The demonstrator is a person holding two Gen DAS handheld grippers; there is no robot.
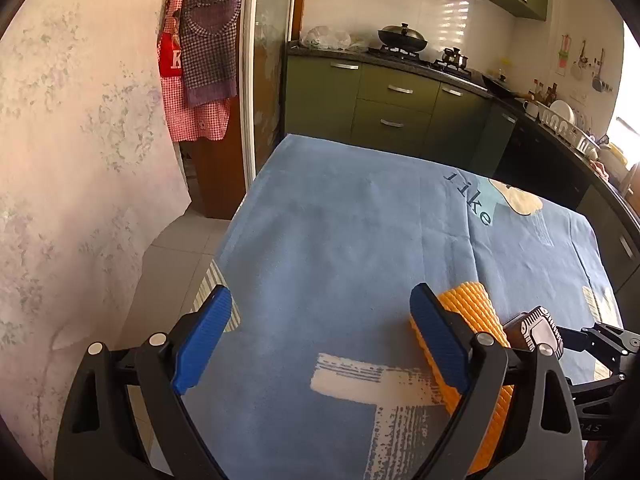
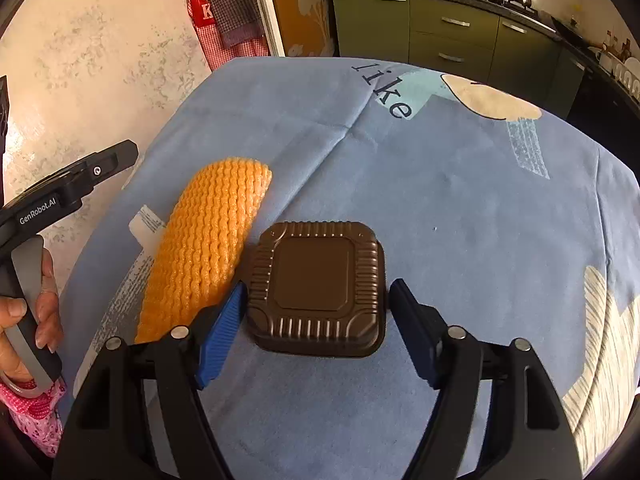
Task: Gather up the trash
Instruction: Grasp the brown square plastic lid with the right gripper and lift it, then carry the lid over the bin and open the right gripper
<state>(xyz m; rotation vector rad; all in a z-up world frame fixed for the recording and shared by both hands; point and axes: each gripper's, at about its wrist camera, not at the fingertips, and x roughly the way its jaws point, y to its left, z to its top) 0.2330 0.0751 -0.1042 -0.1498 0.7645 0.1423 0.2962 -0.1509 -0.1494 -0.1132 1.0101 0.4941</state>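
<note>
A dark brown ribbed foil tray [image 2: 316, 280] lies upside down on the blue tablecloth [image 2: 460, 200]. My right gripper [image 2: 318, 312] is open and straddles it, one blue pad close by each side and the left pad at its edge. An orange foam fruit net [image 2: 204, 248] lies just left of the tray, touching it. My left gripper [image 1: 320, 332] is open over bare cloth, with the orange net [image 1: 476, 304] behind its right finger and nothing between the pads. The tray [image 1: 538, 330] shows at the right edge of the left wrist view.
A person's hand [image 2: 24, 320] holds the left gripper's handle at the table's left edge. A pale wall [image 1: 80, 160] stands close on the left. Green kitchen cabinets [image 1: 392, 108] with a wok on the stove stand beyond the table's far edge.
</note>
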